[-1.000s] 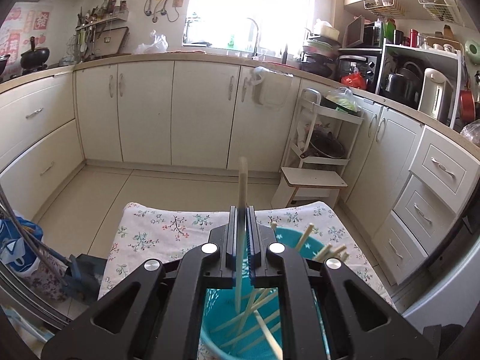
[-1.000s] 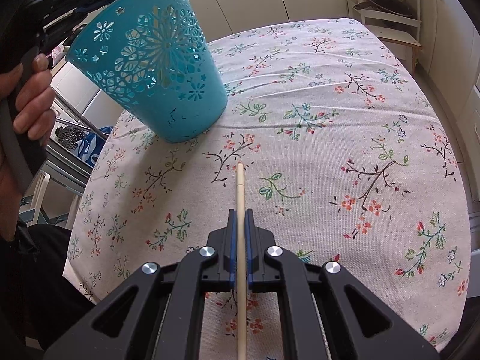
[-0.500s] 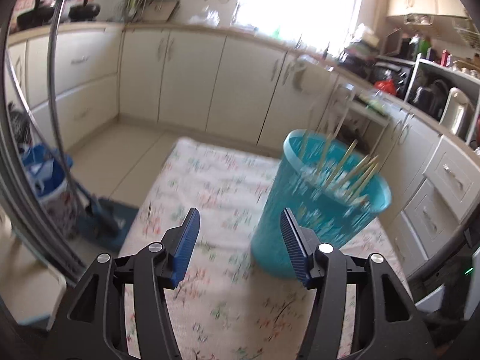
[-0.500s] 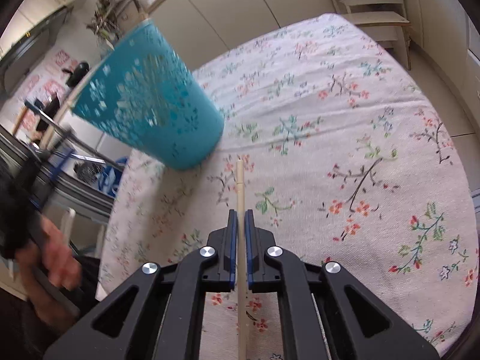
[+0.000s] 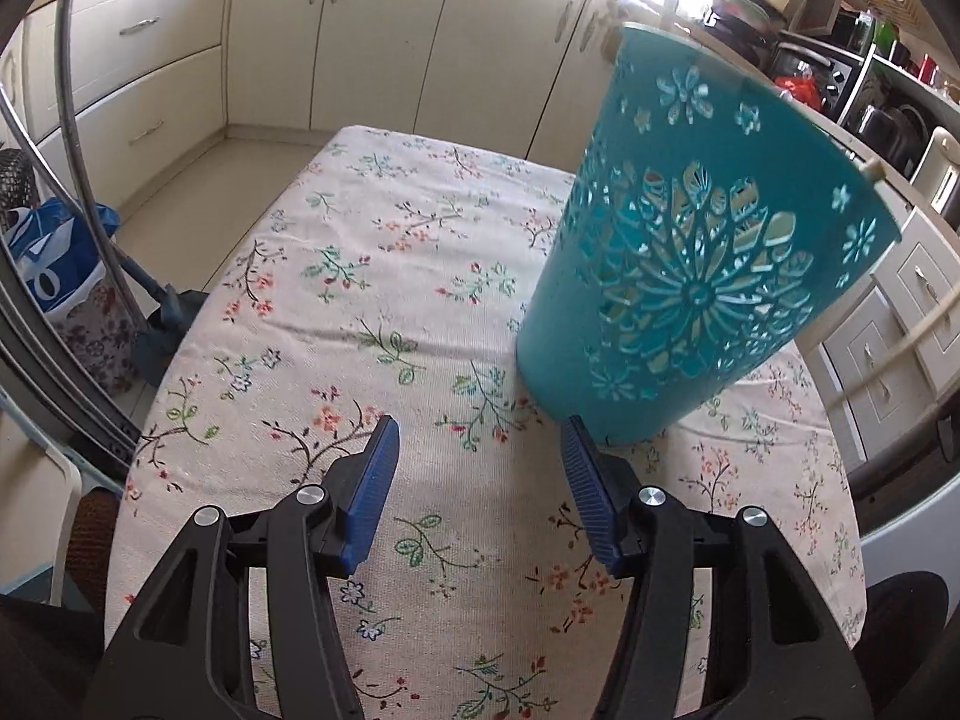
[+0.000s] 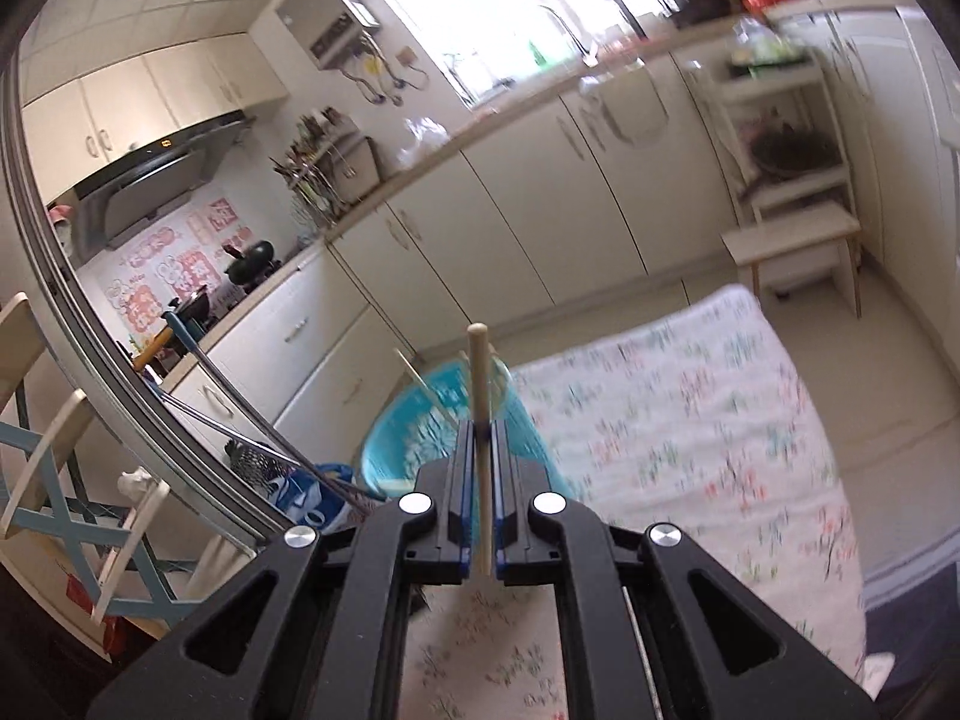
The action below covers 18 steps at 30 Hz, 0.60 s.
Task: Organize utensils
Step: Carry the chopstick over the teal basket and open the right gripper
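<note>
Now the right gripper (image 6: 479, 468) clenches a pale wooden chopstick (image 6: 478, 396) above the perforated teal plastic basket (image 6: 444, 420), apparently to drop it in; the left gripper (image 5: 480, 468), released and empty, hovers near the floral tablecloth (image 5: 360, 276).

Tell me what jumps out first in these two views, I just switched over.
The teal cut-out basket stands on the flowered tablecloth, right of centre in the left wrist view, just beyond the open, empty left gripper. In the right wrist view, the right gripper is shut on a wooden chopstick, its tip pointing up over the basket, where more chopsticks lean.
</note>
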Available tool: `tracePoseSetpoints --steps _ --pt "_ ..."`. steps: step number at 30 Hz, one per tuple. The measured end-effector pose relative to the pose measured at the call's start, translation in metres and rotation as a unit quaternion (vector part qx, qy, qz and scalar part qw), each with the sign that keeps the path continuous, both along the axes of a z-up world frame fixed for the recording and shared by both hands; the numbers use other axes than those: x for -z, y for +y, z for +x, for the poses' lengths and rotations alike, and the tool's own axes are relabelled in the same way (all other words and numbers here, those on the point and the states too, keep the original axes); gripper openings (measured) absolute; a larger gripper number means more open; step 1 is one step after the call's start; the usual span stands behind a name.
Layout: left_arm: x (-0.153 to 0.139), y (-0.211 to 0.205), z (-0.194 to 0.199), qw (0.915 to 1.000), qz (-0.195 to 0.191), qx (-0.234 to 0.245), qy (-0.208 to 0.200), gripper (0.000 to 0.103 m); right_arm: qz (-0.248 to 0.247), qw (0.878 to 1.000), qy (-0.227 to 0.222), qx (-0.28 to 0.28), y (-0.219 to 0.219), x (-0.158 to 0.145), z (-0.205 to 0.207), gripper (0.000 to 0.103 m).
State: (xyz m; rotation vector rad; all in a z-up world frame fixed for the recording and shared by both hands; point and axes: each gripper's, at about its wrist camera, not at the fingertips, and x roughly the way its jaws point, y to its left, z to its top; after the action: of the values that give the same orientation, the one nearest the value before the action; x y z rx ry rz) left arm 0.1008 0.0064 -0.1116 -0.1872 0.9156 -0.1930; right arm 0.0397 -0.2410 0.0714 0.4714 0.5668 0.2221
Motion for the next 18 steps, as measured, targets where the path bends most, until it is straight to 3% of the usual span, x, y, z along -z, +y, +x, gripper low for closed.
tracePoseSetpoints --steps 10,15,18 --pt "0.011 -0.012 -0.004 0.9997 0.021 0.015 0.005 0.054 -0.048 0.997 -0.067 -0.007 0.022 -0.083 0.046 0.006" --pt "0.008 -0.018 -0.008 0.9991 0.036 0.022 -0.010 0.054 -0.084 0.995 -0.055 -0.013 0.047 -0.073 0.078 0.006" --pt "0.007 -0.021 -0.010 0.9987 0.042 0.024 -0.017 0.054 -0.113 0.993 -0.015 -0.030 0.065 -0.048 0.099 0.006"
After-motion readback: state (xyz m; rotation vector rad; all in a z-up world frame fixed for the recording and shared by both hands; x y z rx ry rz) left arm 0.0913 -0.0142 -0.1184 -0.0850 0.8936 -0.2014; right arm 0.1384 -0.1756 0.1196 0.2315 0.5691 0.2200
